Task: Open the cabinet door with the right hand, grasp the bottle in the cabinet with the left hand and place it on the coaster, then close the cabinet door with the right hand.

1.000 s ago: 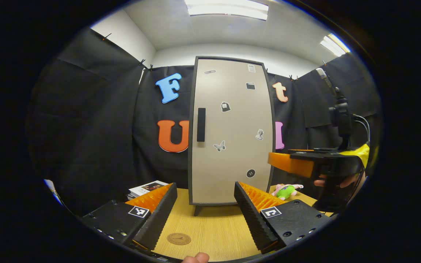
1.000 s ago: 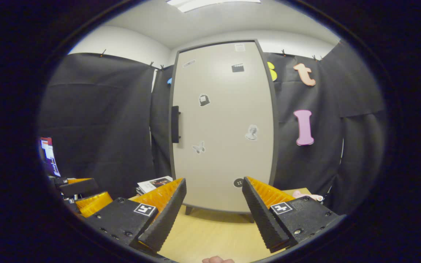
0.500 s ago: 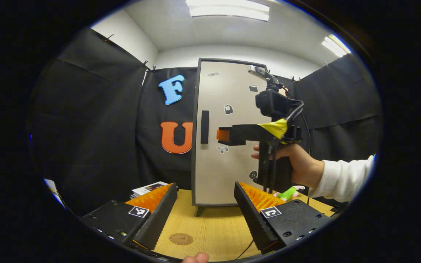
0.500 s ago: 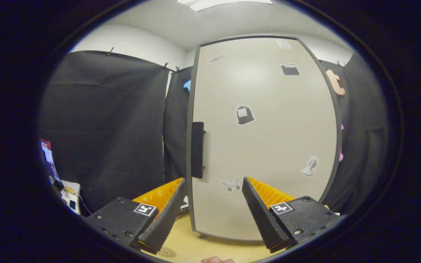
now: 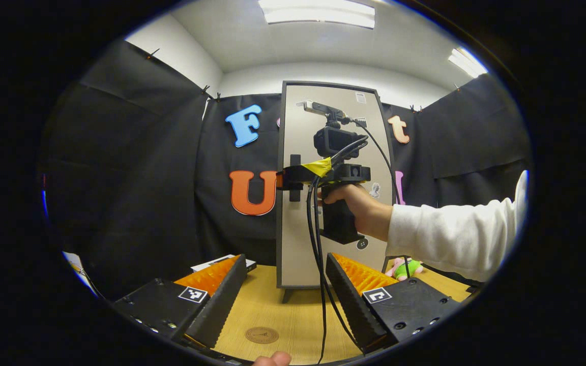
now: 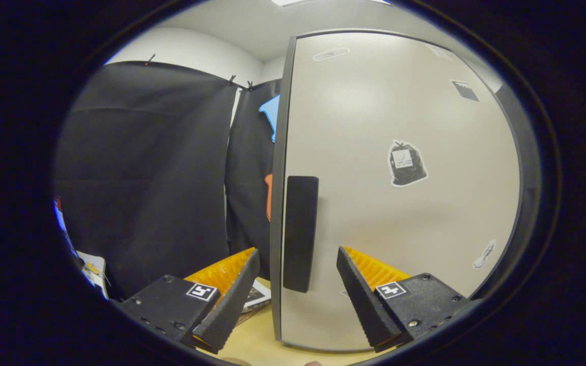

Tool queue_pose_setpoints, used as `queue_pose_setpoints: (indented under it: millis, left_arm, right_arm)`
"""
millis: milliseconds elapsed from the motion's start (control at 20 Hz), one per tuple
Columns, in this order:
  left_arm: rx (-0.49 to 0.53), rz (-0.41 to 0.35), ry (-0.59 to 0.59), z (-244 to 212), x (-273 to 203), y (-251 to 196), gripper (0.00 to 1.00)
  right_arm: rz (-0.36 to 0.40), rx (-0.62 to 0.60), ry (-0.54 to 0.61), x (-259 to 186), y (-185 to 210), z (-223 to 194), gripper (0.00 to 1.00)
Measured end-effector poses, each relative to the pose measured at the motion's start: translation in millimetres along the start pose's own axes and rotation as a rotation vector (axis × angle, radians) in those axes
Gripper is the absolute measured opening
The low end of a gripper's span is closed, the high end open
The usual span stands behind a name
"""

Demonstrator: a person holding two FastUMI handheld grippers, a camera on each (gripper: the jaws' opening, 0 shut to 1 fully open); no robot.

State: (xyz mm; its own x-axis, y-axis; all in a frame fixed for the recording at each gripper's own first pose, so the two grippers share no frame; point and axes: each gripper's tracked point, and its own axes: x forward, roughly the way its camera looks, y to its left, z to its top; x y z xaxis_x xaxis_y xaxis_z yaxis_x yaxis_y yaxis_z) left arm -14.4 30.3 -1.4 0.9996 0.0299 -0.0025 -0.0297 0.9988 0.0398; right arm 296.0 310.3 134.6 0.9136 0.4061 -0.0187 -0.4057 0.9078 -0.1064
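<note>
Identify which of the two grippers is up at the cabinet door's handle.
The right gripper: its open fingers flank the dark handle on the closed door. The left gripper hangs back over the table.

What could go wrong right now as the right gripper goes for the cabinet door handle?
1. The right gripper is open with the handle between its fingers but not clamped; closing off-centre could let it slip off the narrow bar.
2. Its cable hangs in front of the left gripper and could snag.
3. The cabinet stands on small feet, so a hard pull might shift it toward the coaster.
</note>
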Motion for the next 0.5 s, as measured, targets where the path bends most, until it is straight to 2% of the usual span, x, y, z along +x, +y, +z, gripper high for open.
queue_pose_setpoints:
  millis: [50, 150, 250, 300, 350, 400, 450, 500]
  left_arm:
    - [-0.003, 0.005, -0.001, -0.2, 1.4, 2.9, 0.95]
    - [-0.009, 0.010, -0.003, -0.2, 5.3, 8.1, 0.95]
    - [-0.008, 0.017, -0.005, -0.8, 7.6, 13.3, 0.95]
    - [-0.009, 0.022, -0.006, 0.0, 8.0, 15.6, 0.95]
    - [-0.013, 0.023, -0.004, 0.0, 8.6, 16.5, 0.95]
    - [-0.018, 0.024, -0.003, -0.4, 9.5, 16.5, 0.95]
    - [-0.021, 0.026, -0.004, 0.0, 10.6, 17.4, 0.95]
    - [-0.025, 0.029, -0.005, 1.0, 10.4, 19.5, 0.95]
  right_arm:
    - [-0.009, 0.008, 0.006, 4.6, -1.2, -0.4, 0.94]
    - [-0.011, 0.016, 0.015, 13.0, -1.7, -1.3, 0.93]
    - [-0.001, 0.019, 0.017, 18.0, -0.3, -2.3, 0.84]
    - [-0.009, 0.013, 0.012, 19.5, -1.2, -0.9, 0.72]
    - [-0.019, 0.006, 0.011, 20.1, -1.7, -1.6, 0.67]
    - [-0.036, 0.000, 0.009, 21.6, -2.7, -1.6, 0.54]
    - [-0.044, -0.005, 0.006, 21.2, -2.3, -1.6, 0.51]
    - [-0.050, -0.014, 0.002, 19.1, -2.1, -0.4, 0.41]
